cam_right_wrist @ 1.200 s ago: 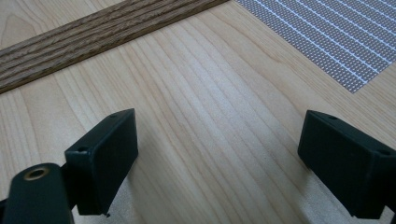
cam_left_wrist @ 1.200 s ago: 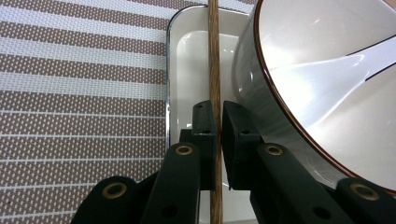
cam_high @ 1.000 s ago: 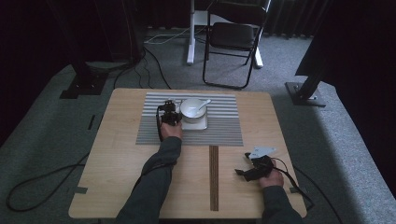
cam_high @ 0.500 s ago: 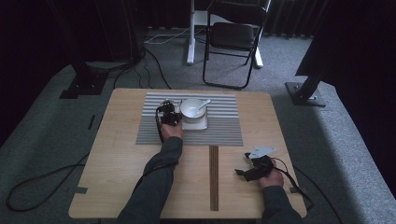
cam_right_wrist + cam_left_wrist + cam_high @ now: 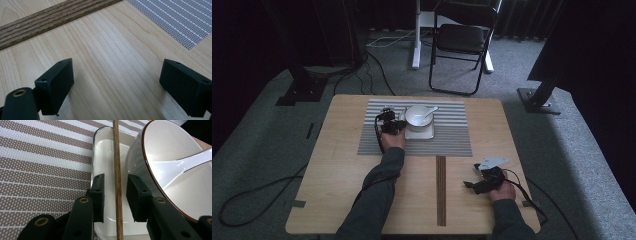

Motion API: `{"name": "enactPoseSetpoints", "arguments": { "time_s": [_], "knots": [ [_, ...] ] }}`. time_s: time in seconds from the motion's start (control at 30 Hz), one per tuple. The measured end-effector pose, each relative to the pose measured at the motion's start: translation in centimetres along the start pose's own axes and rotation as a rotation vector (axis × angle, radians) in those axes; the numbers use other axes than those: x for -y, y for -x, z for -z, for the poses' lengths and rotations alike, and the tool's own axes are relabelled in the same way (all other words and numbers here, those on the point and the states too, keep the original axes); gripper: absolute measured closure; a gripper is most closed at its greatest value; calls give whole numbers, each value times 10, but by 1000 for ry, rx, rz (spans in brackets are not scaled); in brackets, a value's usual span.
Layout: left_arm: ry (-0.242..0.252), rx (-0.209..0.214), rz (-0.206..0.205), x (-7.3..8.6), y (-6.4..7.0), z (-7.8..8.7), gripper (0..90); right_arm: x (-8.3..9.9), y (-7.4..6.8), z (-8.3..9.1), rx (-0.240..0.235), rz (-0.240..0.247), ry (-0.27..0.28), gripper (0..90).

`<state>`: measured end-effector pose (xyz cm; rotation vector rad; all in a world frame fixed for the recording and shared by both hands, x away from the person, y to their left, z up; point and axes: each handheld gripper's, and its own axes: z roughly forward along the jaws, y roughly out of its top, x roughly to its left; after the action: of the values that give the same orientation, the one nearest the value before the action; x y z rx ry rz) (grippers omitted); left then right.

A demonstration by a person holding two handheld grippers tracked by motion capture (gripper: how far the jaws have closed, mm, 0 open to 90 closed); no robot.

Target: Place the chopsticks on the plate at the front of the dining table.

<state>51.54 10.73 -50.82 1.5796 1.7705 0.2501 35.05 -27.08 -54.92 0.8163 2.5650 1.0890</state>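
High view: the left tongs [image 5: 388, 123] sit on the striped placemat [image 5: 452, 140], toward the far edge of the wooden surface [image 5: 337, 165], just beside the left side of a white bowl [image 5: 418, 116]. The bowl stands on a small white rectangular dish [image 5: 424, 134], and a white spoon [image 5: 430, 110] lies in the bowl with its handle pointing to the far right. The right tongs [image 5: 473, 184] rest near the right end of the near edge, well apart from the placemat, with a dark wood inlay strip [image 5: 441, 190] to their left.

Left gripper view: a thin brown wooden stick [image 5: 117, 182], probably a chopstick, runs straight up between the two black jaws. The jaws stand narrow, close on either side of it, with a slight gap visible; whether they pinch it cannot be told. The stick lies over the dish [image 5: 105, 152], with the bowl [image 5: 172, 177] touching or just beside the right jaw, and the spoon [image 5: 192, 160] inside the bowl.

Right gripper view: the right tongs [image 5: 117, 87] are spread wide over bare wood, holding nothing. The inlay strip [image 5: 50, 17] crosses the upper left, and a corner of the placemat [image 5: 180, 20] shows at the upper right.
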Motion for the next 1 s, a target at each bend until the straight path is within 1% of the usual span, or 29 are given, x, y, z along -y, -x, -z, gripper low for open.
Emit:
{"name": "enactPoseSetpoints", "arguments": {
  "time_s": [0.13, 0.23, 0.37, 0.47, 0.67, 0.77, 0.8, 0.9, 0.93, 1.0],
  "knots": [
    [9, 16, 8, 0, -4, 4, 672, 0, 0, 0, 0, 0, 0, 116],
    [17, 23, 15, 1, -10, 9, 662, 0, 0, 0, 2, -2, 0, 116],
    [25, 25, 7, 1, -14, 14, 649, 0, 0, 0, 2, -2, 0, 116],
    [42, 37, -4, 0, -16, 23, 638, 0, 0, 0, 2, -2, 0, 116],
    [61, 49, -25, 1, -16, 32, 611, 0, 0, 0, 2, -2, 0, 116],
    [73, 63, -53, 4, -14, 39, 590, 0, 0, 0, 2, -2, 0, 116],
    [76, 67, -54, 5, -13, 40, 588, 0, 0, 0, 2, -2, 0, 116],
    [69, 74, -66, 8, -13, 42, 578, 0, 0, 0, 2, -2, 0, 116],
    [68, 77, -76, 9, -12, 43, 570, 0, 0, 0, 2, -2, 0, 115],
    [68, 77, -76, 9, -12, 43, 569, 0, 0, 0, 2, -2, 0, 115]
  ]
}}
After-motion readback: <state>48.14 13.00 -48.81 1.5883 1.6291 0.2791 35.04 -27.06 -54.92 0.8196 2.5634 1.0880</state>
